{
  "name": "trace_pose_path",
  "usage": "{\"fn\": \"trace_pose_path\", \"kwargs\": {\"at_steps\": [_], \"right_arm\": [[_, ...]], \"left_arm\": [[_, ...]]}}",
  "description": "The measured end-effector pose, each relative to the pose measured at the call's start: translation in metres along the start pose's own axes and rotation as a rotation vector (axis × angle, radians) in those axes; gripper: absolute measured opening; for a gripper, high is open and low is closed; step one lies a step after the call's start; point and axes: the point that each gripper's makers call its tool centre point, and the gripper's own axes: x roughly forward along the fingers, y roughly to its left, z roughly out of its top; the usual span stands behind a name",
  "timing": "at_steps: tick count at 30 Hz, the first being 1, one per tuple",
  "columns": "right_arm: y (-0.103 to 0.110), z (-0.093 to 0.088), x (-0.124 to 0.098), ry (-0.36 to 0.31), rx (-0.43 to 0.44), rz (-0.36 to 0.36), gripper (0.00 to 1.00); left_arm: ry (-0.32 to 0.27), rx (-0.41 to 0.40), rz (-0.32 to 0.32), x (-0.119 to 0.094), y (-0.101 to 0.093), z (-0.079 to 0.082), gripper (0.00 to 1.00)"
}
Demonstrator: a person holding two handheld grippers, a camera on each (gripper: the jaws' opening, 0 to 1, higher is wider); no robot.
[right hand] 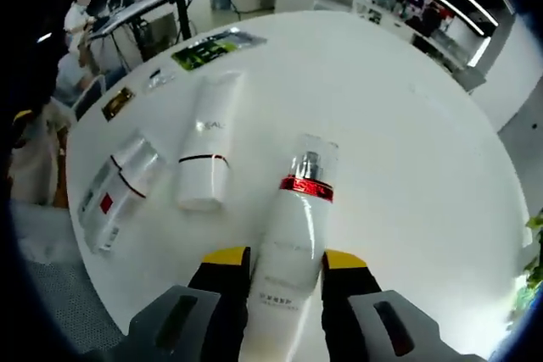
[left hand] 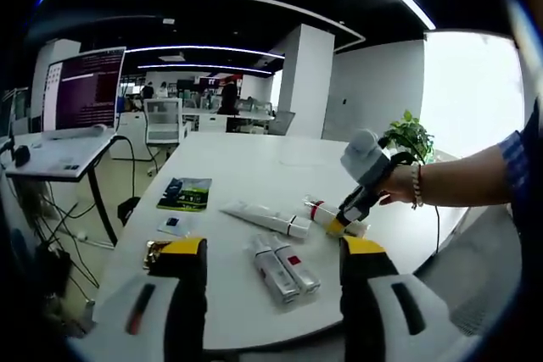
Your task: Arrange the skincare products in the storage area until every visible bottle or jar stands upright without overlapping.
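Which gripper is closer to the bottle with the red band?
Right. The right gripper has its jaws around the red-banded bottle; the left gripper hangs back at the table's near edge.

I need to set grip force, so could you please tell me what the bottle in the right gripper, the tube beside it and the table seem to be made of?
Bottle: probably glossy white plastic or glass, with a clear cap over a red band; it catches highlights.
Tube: likely soft matte white plastic, flattened toward one end.
Table: smooth white top, perhaps laminate, with faint sheen.

Right gripper [right hand: 282, 267] jaws clamp a lying white bottle [right hand: 297, 235]
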Motion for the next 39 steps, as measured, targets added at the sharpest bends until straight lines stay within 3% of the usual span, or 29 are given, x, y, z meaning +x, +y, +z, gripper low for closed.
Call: {"fn": "trace_pose_path", "kwargs": {"at_steps": [11, 17, 23, 26, 31, 35, 39], "right_arm": [[0.004, -0.025, -0.012, 0.054, -0.189, 0.001, 0.28], [0.008, -0.036, -0.019, 0.054, -0.228, 0.031, 0.28], [0.020, -0.050, -0.027, 0.073, -0.339, 0.107, 0.28], [0.028, -0.059, -0.031, 0.075, -0.457, 0.168, 0.28], [0.041, -0.077, -0.040, 0.123, -0.533, 0.244, 0.28], [0.055, -0.087, -0.047, 0.122, -0.630, 0.306, 0.27], [0.066, -0.096, -0.051, 0.133, -0.669, 0.356, 0.27]], "left_arm": [[0.006, -0.001, -0.015, 0.001, -0.003, -0.001, 0.57], [0.007, -0.006, -0.016, 0.001, -0.003, -0.001, 0.57], [0.007, -0.009, -0.022, 0.001, -0.004, -0.001, 0.57], [0.008, -0.017, -0.030, 0.002, -0.005, -0.002, 0.57], [0.012, -0.020, -0.045, 0.003, -0.008, -0.002, 0.56], [0.028, -0.014, -0.064, 0.003, -0.011, -0.004, 0.53], [0.046, 0.071, -0.069, 0.003, -0.015, -0.003, 0.45]]}}
